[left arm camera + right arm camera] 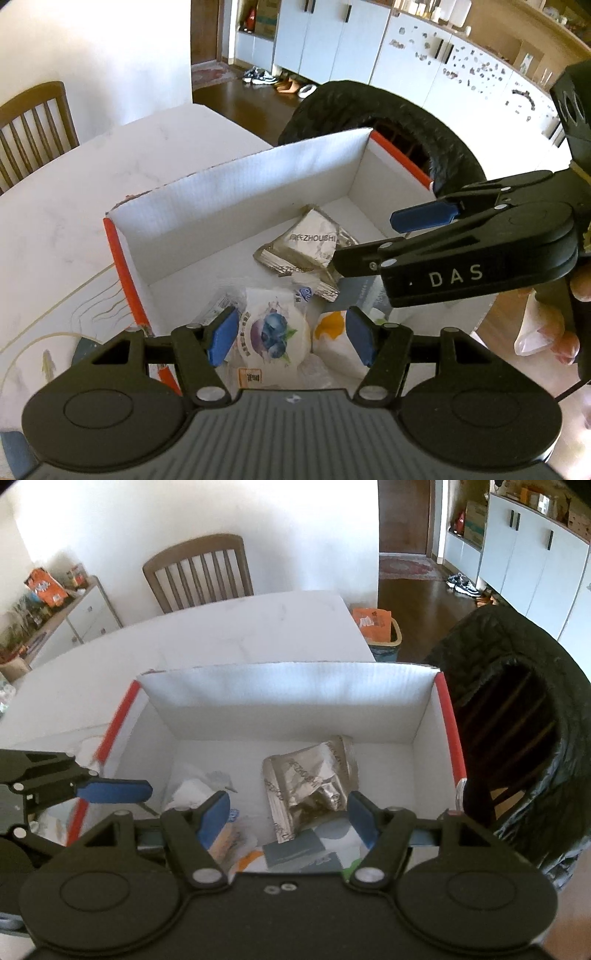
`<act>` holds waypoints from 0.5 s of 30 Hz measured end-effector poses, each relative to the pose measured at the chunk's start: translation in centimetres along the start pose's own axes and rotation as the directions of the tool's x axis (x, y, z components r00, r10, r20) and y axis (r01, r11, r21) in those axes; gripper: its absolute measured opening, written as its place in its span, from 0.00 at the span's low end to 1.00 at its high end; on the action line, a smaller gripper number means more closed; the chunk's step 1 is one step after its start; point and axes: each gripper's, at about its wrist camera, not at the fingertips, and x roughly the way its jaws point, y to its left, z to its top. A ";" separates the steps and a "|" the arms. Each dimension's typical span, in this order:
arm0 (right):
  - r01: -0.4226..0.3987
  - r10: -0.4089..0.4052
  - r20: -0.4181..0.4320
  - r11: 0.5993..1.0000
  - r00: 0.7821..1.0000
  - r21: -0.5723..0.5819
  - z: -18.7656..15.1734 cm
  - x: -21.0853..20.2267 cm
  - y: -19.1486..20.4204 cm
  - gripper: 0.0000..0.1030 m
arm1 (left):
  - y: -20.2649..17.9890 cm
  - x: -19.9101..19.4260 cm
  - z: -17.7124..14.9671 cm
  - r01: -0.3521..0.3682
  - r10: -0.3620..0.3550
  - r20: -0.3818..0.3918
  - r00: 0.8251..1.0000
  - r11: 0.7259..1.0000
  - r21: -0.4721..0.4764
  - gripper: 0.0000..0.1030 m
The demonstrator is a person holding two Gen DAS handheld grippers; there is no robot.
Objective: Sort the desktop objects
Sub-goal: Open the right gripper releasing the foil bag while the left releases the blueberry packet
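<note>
While the left view alone showed a blueberry packet lying flat in the box on the table, the right view alone showed a grey card near the foil pouch, whose length ran toward the far wall. Both claws, left gripper and right gripper, tilted steeply down above the box, jaws parted, empty.

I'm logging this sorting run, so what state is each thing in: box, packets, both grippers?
Cardboard box: open-topped, upright on the table.
Silver foil packet: crumpled, lying in the box.
Blueberry packet: sealed, lying in the box.
Left gripper: jaws apart, holding nothing, above the box.
Right gripper: jaws apart, holding nothing, above the box.
</note>
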 end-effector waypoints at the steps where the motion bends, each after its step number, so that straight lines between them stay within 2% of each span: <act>1: -0.003 0.003 0.004 1.000 1.000 0.003 -0.2 -0.3 0.1 0.68 | 0.0 -0.3 -0.1 0.002 -0.002 0.005 1.000 1.000 0.001 0.61; 15: -0.019 0.020 0.087 1.000 0.996 -0.013 -2.1 -4.0 1.9 0.76 | -0.1 -3.9 -1.8 0.045 -0.045 0.050 0.998 0.999 0.001 0.63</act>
